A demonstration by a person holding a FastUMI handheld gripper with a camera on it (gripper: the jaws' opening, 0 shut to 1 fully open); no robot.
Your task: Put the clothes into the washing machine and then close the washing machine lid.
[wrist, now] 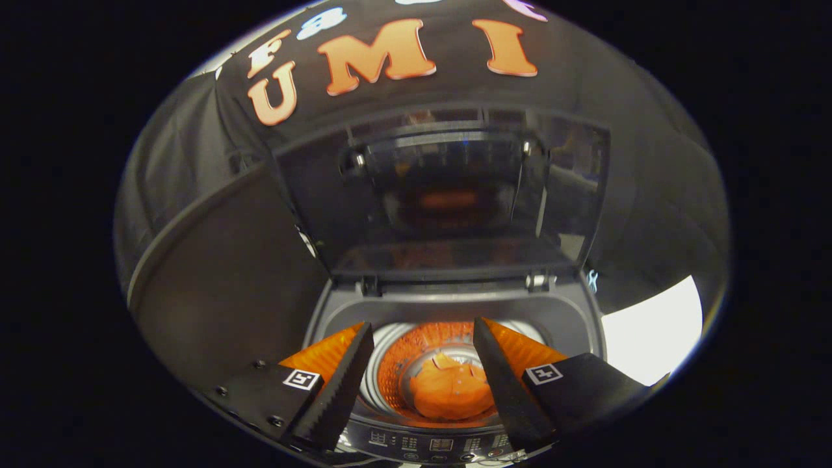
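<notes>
Clothes [450, 390] lie at the drum's [396, 374] bottom. Washing machine lid [448, 195] stands raised. Gripper [422, 341] hangs above, fingers wide, holding nothing.

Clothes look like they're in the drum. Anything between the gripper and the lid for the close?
Nothing visible does. The gripper is open and empty above the drum, where the orange clothes lie. The lid stands raised beyond the fingers, behind the opening, with open space between them.
</notes>
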